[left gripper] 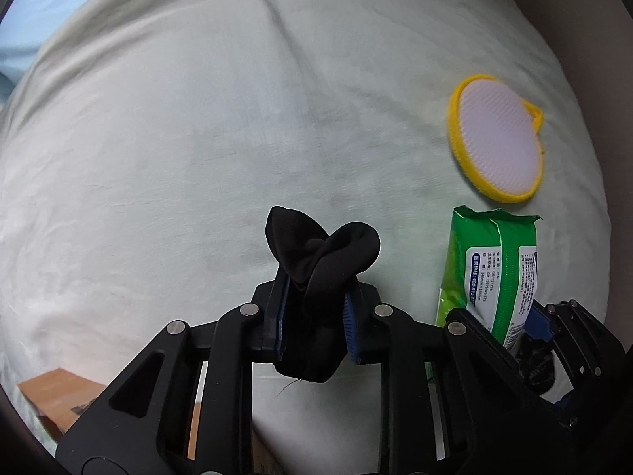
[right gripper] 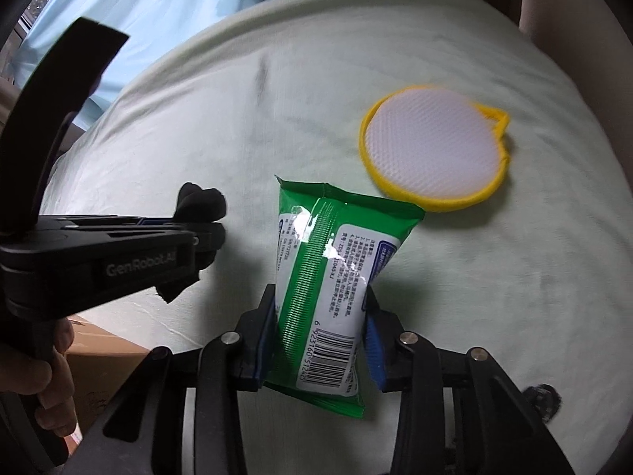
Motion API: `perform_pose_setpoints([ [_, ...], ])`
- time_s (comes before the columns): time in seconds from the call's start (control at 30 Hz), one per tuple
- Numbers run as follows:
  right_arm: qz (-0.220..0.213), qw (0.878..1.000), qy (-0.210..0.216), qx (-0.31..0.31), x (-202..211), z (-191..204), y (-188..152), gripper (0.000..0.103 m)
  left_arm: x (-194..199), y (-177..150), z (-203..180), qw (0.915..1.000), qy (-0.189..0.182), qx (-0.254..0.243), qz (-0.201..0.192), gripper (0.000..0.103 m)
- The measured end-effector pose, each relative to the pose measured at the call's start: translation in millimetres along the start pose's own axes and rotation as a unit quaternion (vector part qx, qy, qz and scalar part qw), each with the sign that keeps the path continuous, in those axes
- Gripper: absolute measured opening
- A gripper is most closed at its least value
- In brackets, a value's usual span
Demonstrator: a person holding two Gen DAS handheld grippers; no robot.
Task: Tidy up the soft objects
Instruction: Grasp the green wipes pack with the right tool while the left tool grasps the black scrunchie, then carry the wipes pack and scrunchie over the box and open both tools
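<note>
Left gripper (left gripper: 316, 308) clamps black sock (left gripper: 316, 253) mid-bundle, over bed (left gripper: 158, 158); limp, light cloth, ends flop. Right gripper (right gripper: 321, 340) pinches wipes pack (right gripper: 328, 277) w/ slick film at lower half; round pad (right gripper: 431, 150) lies beyond.

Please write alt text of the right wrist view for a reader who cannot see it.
The right gripper is closed on a green plastic pack of wet wipes above a pale green bedsheet. At left, the left gripper, held in a hand, clamps a black cloth; a round white mesh pad with a yellow rim lies behind.
</note>
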State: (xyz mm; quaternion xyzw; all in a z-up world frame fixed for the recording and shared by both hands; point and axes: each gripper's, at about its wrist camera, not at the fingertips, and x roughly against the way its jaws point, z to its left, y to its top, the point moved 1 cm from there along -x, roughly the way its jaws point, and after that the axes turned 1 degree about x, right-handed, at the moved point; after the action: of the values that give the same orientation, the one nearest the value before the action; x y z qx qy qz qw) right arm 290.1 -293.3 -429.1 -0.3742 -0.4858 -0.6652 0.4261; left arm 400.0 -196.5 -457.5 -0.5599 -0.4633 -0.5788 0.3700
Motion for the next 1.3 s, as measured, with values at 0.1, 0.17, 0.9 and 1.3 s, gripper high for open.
perform_pose_setpoints([
  [0.1, -0.013, 1.000, -0.002, 0.002, 17.1, 3.4, 0.5, 0.036, 24.6, -3.6, 1.3, 0.9998, -0.009, 0.005, -0.015, 0.020],
  [0.17, -0.025, 1.000, -0.004, 0.005, 34.0, 7.8, 0.0, 0.036, 44.6, -6.7, 1.5, 0.9995, -0.012, 0.009, -0.029, 0.020],
  [0.9, -0.098, 0.993, -0.006, 0.065, 246.0, 123.0, -21.9, 0.036, 295.4, -143.7, 75.3, 0.9832, -0.034, 0.072, -0.165, 0.020],
  [1.3, -0.079, 0.991, 0.041, 0.101, 246.7, 236.3, -71.2, 0.036, 328.8, -246.0, 194.5, 0.9773, -0.014, 0.126, -0.170, 0.020],
])
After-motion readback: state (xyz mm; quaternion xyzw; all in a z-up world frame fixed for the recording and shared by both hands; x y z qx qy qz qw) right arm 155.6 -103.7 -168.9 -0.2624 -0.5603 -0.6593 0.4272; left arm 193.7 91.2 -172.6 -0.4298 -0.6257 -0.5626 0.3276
